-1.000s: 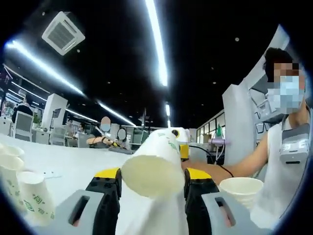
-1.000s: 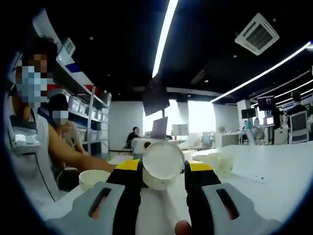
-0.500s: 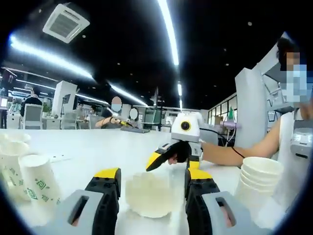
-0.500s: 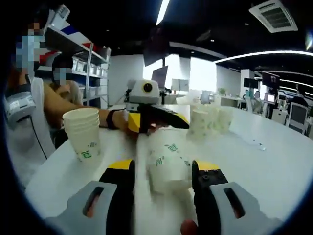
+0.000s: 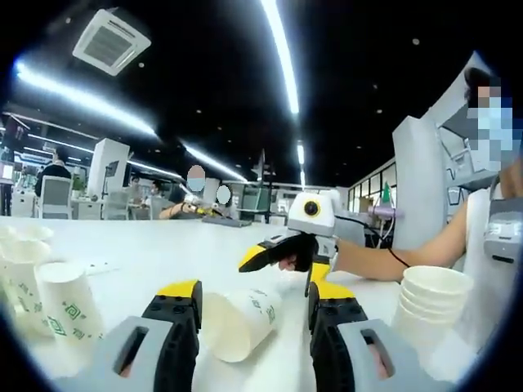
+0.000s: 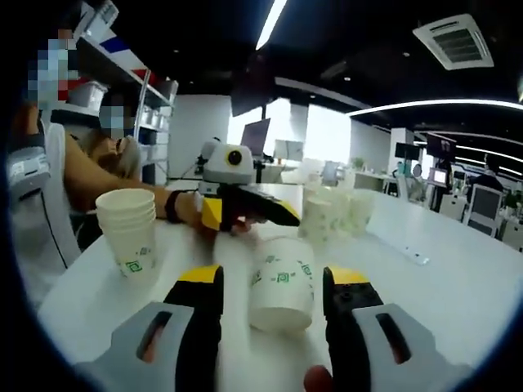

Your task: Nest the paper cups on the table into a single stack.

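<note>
A paper cup point(image 5: 239, 325) lies on its side on the white worktop point(image 5: 155, 261), between the two spread fingers of the left gripper point(image 5: 255, 314) in the left gripper view; its open mouth faces the camera and slightly left, and its green-printed wall points away. The fingers stand apart on either side of it, and I cannot tell whether either one touches the cup. In the right gripper view the same fallen cup point(image 6: 282, 283) lies between the parted fingers of the right gripper point(image 6: 272, 306), with its base toward the camera and a gap showing at each side.

The two grippers face each other across this cup. The right gripper point(image 5: 282, 249) shows in the left gripper view just beyond the cup, its yellow-tipped fingers held by a hand, and the left gripper point(image 6: 245, 208) shows in the right gripper view likewise beyond the cup.

A stack of nested cups point(image 5: 431, 298) stands upright near the worktop edge where a person in a sleeveless top sits; in the right gripper view that stack point(image 6: 128, 231) is at the left. A group of loose upright cups point(image 5: 41, 298) stands toward the opposite side of the worktop, and the right gripper view shows them point(image 6: 335, 214) past the fallen cup.
</note>
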